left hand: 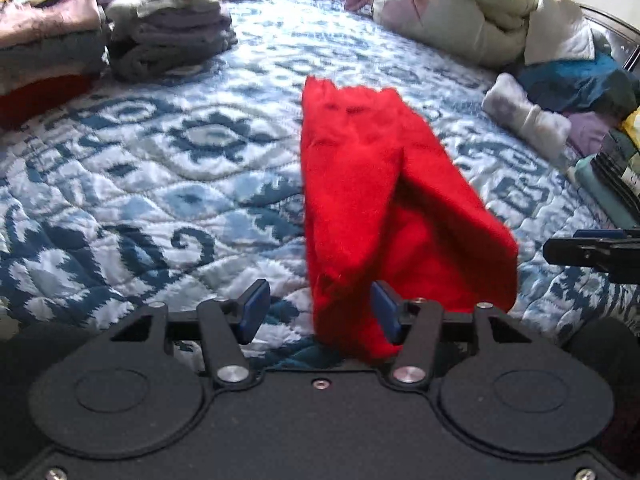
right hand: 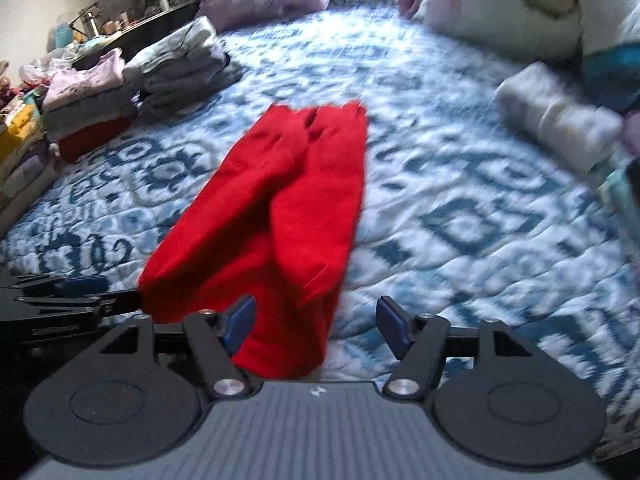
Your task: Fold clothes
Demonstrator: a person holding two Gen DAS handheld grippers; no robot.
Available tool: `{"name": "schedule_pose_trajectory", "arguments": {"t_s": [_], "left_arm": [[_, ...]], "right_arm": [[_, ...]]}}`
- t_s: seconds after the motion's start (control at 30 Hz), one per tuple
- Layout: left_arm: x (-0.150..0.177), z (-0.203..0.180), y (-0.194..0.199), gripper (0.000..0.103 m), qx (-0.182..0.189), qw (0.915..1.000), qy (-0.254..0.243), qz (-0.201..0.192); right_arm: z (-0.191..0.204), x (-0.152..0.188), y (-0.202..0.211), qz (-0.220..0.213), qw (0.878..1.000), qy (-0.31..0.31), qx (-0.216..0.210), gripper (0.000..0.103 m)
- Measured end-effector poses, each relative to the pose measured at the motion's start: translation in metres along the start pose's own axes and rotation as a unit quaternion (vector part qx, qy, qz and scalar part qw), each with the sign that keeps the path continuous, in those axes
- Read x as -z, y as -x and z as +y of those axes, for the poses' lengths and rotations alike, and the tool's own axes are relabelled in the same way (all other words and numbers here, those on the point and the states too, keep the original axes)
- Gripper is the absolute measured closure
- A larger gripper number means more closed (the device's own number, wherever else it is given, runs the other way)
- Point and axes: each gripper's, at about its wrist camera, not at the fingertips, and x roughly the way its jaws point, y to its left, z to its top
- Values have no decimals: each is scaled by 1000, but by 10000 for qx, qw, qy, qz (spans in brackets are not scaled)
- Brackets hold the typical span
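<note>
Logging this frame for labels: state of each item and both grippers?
red pants: folded lengthwise, flat on the quilt, near end between the two grippers
left gripper: open, cloth against right finger
right gripper: open, cloth against left finger
grey clothes stack: folded, piled
white towel: rolled

garment point(left hand: 380, 200) on quilt point(left hand: 160, 160) | folded stacks point(left hand: 172, 36) far left | pillows point(left hand: 460, 12) behind

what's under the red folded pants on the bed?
The red folded pants lie directly on the blue-and-white patterned quilt. Quilt shows all around them; whatever lies beneath the fabric itself is covered.
</note>
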Motion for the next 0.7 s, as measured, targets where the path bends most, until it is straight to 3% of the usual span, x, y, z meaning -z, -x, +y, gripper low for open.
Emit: {"name": "schedule_pose_trajectory", "arguments": {"t_s": [0.27,0.7], "left_arm": [[-6,-6,4,45,-42,9998,59,-182],[-10,-7,-5,41,-152,9998,76,-62]], "right_arm": [[-1,3,9,-100,9997,-16,234,34],[-7,0,-10,-45,9997,-117,210,32]]}}
